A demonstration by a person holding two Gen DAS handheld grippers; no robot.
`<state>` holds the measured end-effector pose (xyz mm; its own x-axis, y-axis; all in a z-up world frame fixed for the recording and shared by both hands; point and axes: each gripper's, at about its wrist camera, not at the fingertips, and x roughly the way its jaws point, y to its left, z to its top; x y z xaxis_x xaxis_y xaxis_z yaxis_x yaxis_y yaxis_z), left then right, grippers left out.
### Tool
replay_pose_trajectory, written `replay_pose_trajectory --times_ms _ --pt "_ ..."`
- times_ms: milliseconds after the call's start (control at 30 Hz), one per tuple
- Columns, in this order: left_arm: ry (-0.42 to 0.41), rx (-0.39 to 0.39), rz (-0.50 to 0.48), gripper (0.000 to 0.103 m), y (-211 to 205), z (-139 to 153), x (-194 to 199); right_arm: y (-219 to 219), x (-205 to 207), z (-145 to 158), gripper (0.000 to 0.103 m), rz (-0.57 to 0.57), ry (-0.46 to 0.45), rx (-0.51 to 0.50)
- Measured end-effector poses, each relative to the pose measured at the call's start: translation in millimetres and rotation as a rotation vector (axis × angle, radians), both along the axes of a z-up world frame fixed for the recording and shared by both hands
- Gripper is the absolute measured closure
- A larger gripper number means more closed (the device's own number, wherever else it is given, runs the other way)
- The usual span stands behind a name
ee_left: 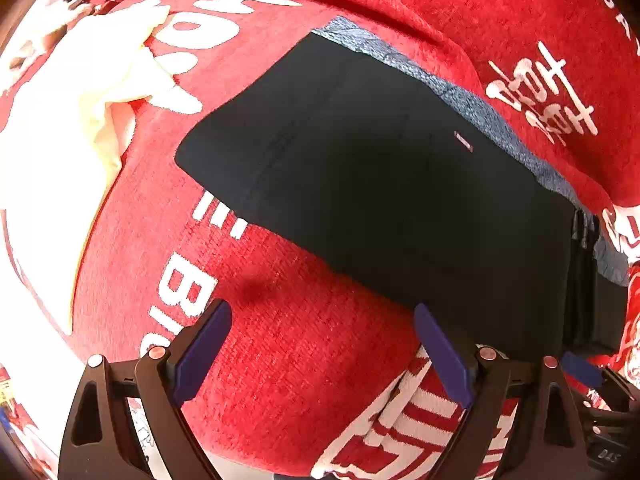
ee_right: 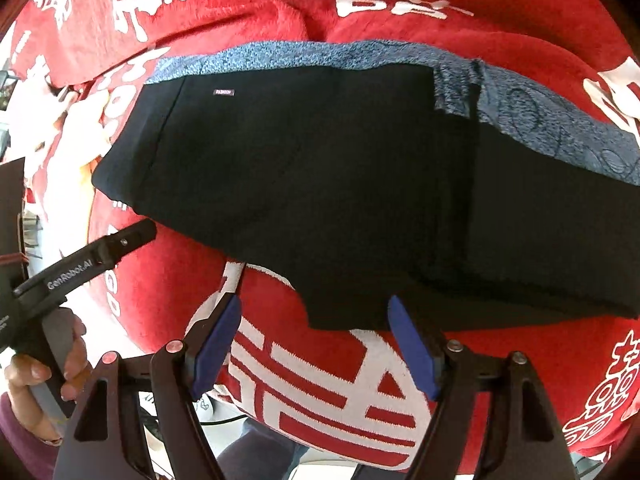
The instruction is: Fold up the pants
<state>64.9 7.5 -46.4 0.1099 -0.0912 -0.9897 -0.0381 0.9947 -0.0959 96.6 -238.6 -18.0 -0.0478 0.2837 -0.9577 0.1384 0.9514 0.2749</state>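
Black pants (ee_left: pixel 384 200) lie folded flat on a red blanket with white lettering; they also show in the right wrist view (ee_right: pixel 340 184). A blue-grey lining strip (ee_left: pixel 472 108) edges their far side. My left gripper (ee_left: pixel 324 344) is open and empty, just short of the pants' near edge. My right gripper (ee_right: pixel 316 340) is open and empty, its fingers at the pants' near edge. The left gripper's body (ee_right: pixel 80 264) shows at the left of the right wrist view, held by a hand.
The red blanket (ee_left: pixel 280 360) covers the whole surface. A cream-white cloth (ee_left: pixel 108 80) lies bunched at the far left. A blanket ridge (ee_right: pixel 360 20) rises behind the pants.
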Motion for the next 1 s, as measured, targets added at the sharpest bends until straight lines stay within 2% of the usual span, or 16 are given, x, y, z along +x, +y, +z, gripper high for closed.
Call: replay_pose_trajectory --times_ms 400,700,867,1000 --pt "-0.012 -0.028 0.007 0.010 11.5 -5.3 12.1 2.8 6.9 -10.5 0.023 0.009 0.015 -0.030" --pt "-0.040 -0.064 0.053 0.010 33.2 -3.5 26.1 9.4 12.4 -15.2 0.022 0.017 0.020 -0.039" --pt "-0.031 -0.115 0.080 0.010 42.1 -7.1 28.2 9.9 13.4 -16.9 0.021 0.018 0.023 -0.037" --pt "-0.032 -0.184 0.126 0.010 47.2 -9.8 27.3 8.4 12.7 -17.4 0.021 0.019 0.022 -0.032"
